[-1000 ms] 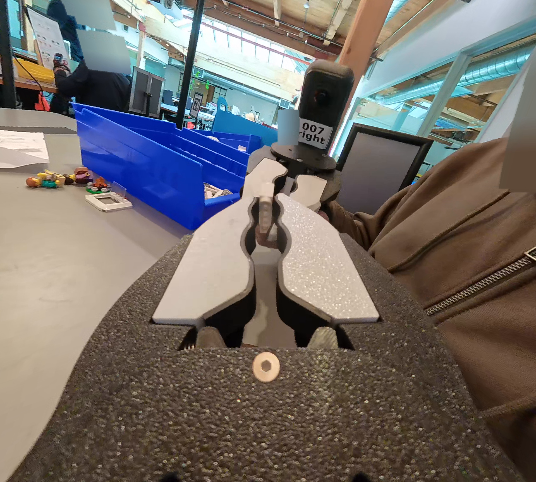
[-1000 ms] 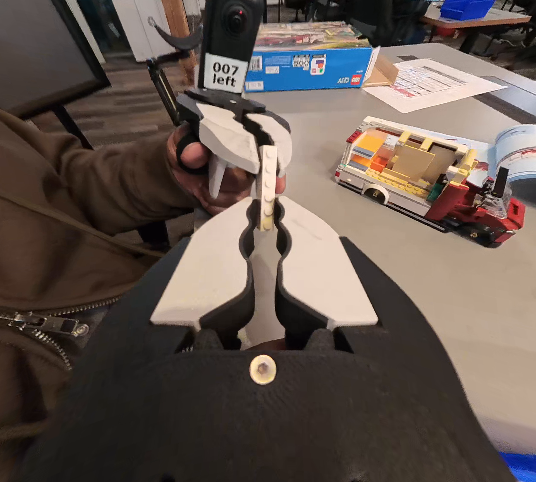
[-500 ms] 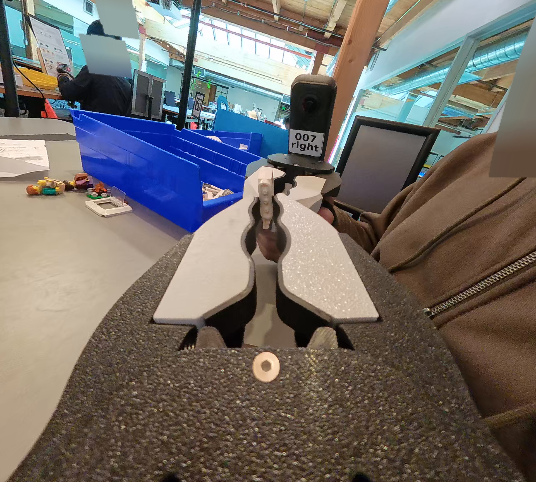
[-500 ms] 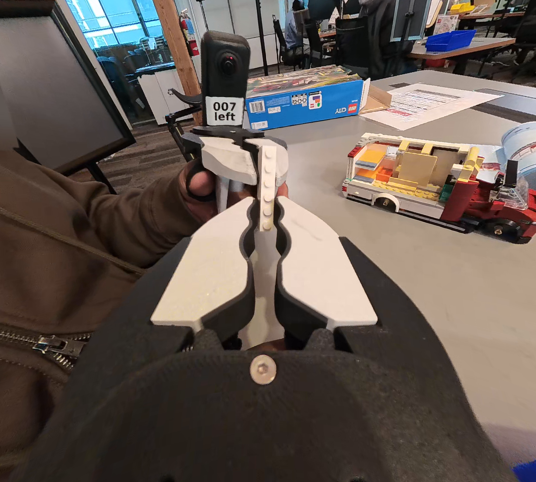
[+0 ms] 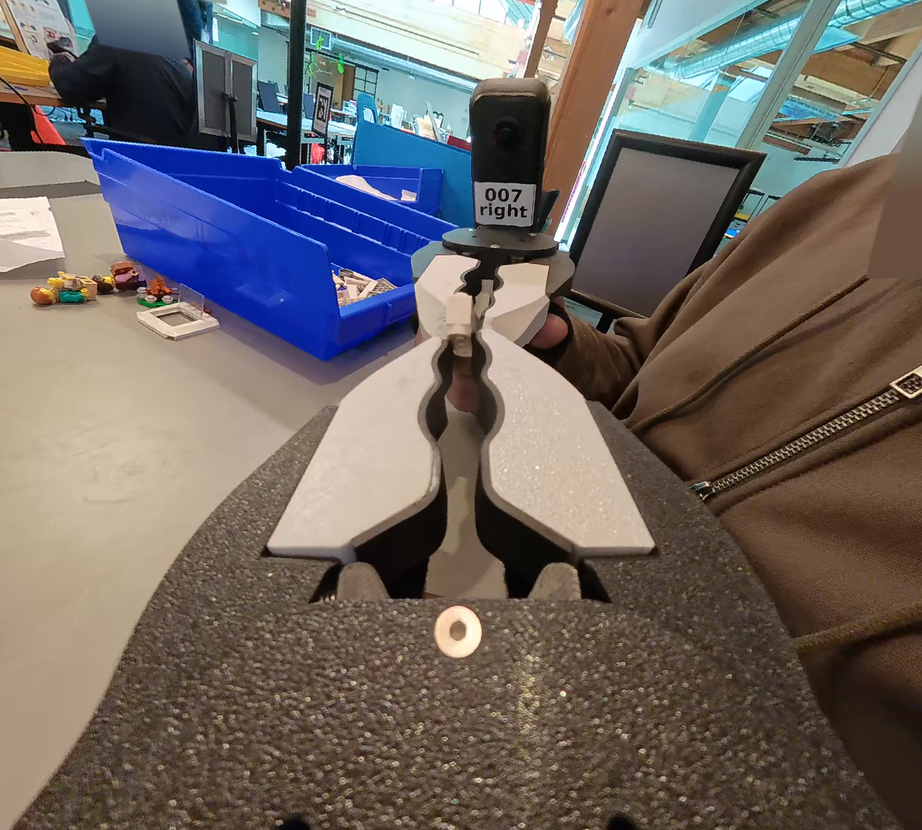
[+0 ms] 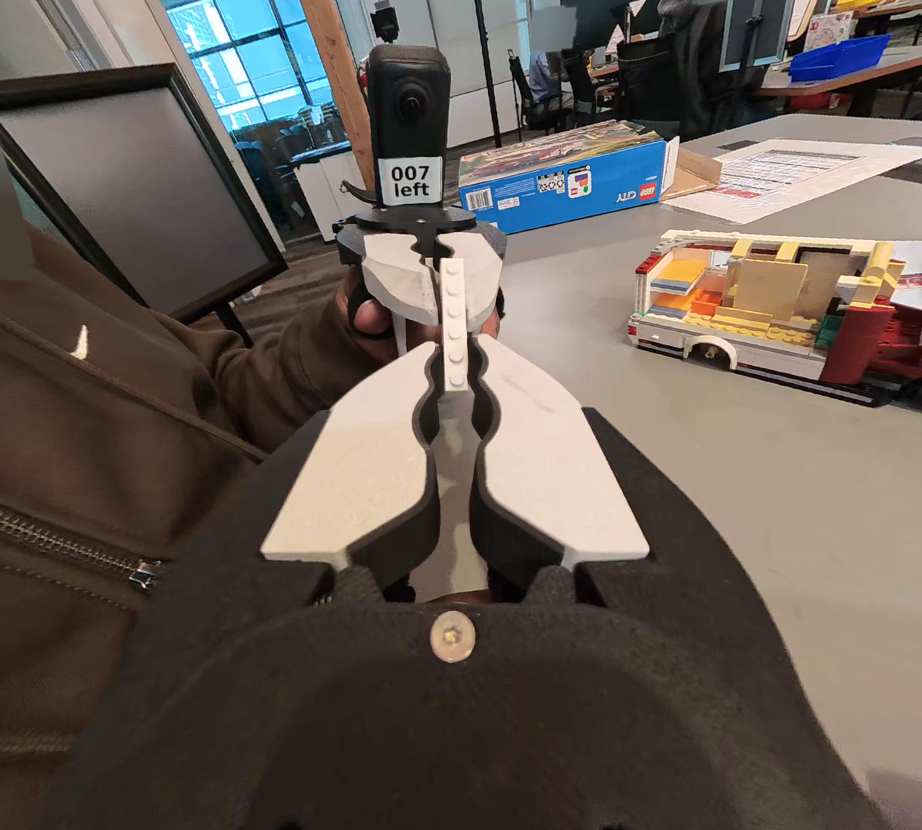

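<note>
Grey table [image 6: 748,481]: brick van [image 6: 778,302] right-view only

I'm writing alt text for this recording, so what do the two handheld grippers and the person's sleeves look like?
Each gripper, left and right, has two flat pale grey fingers with wavy dark inner edges, set in a black pebbled body with one silver screw. A black camera bearing a white label stands on top. The sleeves are brown, from a zipped hoodie.

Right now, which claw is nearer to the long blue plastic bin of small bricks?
Right. The right claw hangs just beside the near end of the blue plastic bin; the left claw is farther back, facing it.
</note>
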The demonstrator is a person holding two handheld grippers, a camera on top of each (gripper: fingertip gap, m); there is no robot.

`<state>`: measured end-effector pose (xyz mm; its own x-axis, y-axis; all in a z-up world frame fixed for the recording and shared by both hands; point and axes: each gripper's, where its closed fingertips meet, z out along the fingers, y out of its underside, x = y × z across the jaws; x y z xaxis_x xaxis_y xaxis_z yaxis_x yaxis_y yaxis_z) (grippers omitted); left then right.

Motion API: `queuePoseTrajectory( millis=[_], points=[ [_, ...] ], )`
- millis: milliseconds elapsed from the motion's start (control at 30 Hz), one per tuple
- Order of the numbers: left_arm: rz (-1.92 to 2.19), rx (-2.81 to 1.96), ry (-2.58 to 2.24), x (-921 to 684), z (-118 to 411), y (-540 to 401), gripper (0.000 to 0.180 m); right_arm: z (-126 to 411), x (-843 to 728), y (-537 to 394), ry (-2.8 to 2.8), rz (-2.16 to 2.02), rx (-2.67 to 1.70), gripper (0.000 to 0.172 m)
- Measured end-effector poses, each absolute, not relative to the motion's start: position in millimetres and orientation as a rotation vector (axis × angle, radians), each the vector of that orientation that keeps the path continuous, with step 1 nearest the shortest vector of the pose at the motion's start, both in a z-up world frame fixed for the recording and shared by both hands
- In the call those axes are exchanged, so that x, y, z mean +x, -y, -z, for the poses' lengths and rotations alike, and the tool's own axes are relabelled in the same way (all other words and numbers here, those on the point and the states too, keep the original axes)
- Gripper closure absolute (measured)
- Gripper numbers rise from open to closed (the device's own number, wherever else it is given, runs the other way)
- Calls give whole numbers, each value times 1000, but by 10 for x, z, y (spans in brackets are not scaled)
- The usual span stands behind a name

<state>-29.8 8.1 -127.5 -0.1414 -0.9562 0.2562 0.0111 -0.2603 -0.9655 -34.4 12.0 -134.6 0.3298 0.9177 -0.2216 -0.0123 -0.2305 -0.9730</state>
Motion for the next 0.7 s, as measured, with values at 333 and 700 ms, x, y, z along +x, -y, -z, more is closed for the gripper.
queuePoseTrajectory(
  millis=[333, 700],
  points=[
    [1579, -1296, -1182, -320, 1261, -26, 173, 1238, -318, -79, 821, -1144, -1517, 163],
    [1520, -1308, -1041, -621, 1226, -330, 173, 928, 1084, -571, 462, -560, -1593, 163]
  ],
)
